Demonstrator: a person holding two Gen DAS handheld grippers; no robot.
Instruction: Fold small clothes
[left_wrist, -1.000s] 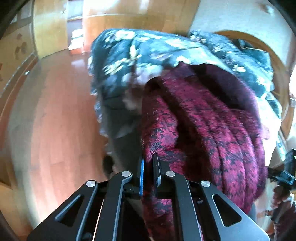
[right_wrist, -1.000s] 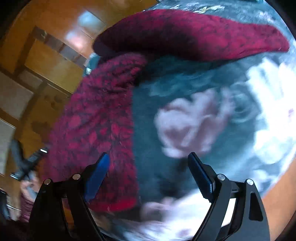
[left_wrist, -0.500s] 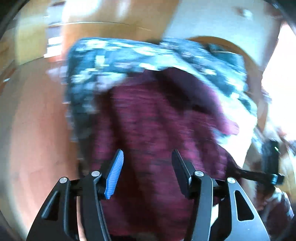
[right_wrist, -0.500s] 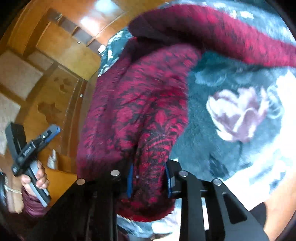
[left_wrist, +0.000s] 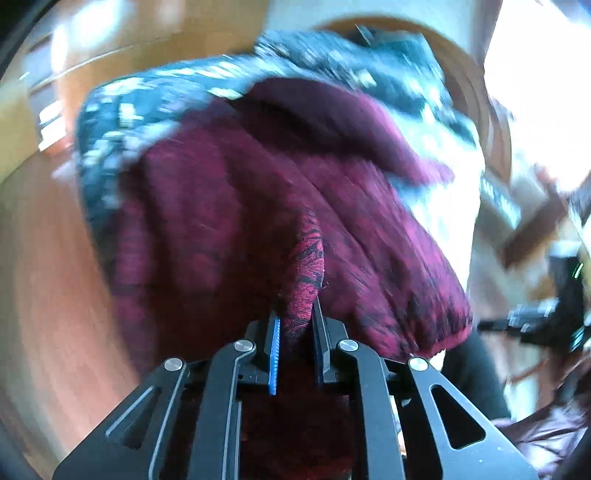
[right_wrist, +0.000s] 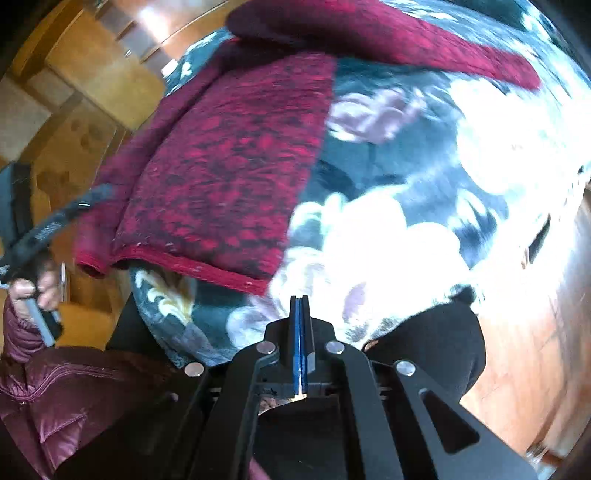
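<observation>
A dark red knitted garment (left_wrist: 280, 192) with a black pattern lies on a dark floral blanket (left_wrist: 155, 99). My left gripper (left_wrist: 295, 325) is shut on a fold of the red garment near its hem. In the right wrist view the same garment (right_wrist: 229, 170) lies folded over itself, with its hem toward me. My right gripper (right_wrist: 300, 306) is shut with nothing between its fingers and hovers just below the hem, over the floral blanket (right_wrist: 388, 221). The left gripper (right_wrist: 48, 229) shows at the far left of that view, in a hand.
The blanket covers a surface with a wooden floor (left_wrist: 40, 266) around it. Wooden cabinets (right_wrist: 92, 74) stand behind. The person's purple quilted jacket (right_wrist: 55, 387) and dark trousers (right_wrist: 436, 347) are close under the right gripper. The other gripper (left_wrist: 546, 317) shows at the right of the left wrist view.
My left gripper opened, then closed on a fold of the red garment. My right gripper closed on the garment, then came off it; it is now shut and empty below the hem.
</observation>
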